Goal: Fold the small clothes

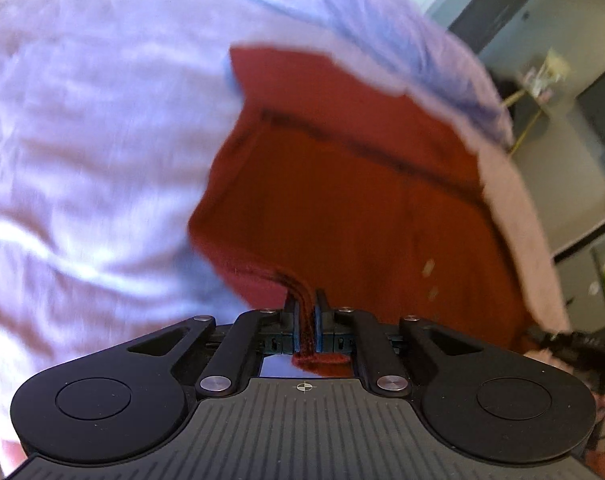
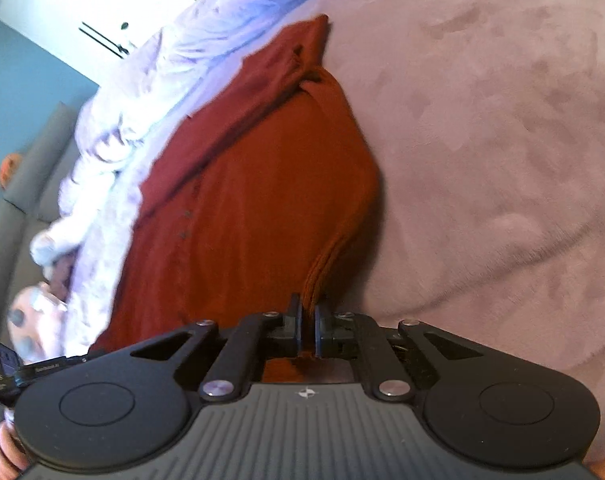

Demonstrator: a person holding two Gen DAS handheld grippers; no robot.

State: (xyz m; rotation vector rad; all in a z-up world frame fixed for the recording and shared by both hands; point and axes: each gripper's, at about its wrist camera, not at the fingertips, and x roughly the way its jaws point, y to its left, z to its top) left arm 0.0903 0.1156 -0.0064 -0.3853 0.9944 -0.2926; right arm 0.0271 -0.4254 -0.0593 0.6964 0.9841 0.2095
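The rust-red knit garment [image 2: 254, 200], seemingly a small ribbed sweater or cardigan with a row of small buttons, lies stretched between the two claws over a bed, and it runs straight ahead of each claw, its long axis roughly in line with the fingers. In the right wrist view it narrows toward a far end that points up and away, where the cloth is bunched into a twist; a ribbed edge comes back down into the right claw [image 2: 308, 312], whose jaws are nearly closed and pinch that edge. In the left wrist view the garment [image 1: 342, 208] spreads out forward and to the right, with a dark seam line crossing it. The left claw [image 1: 305, 304] is likewise clamped on a folded hem, a stub of red cloth poking out behind the jaws. Both claws are equally close, each holding its own edge, so the coming fold likely depends on carrying these near edges forward toward the far end. Beneath lies a mauve plush blanket [image 2: 482, 120], and beside it a rumpled lilac sheet [image 1: 102, 120]. The views are blurred, so finer detail is uncertain.
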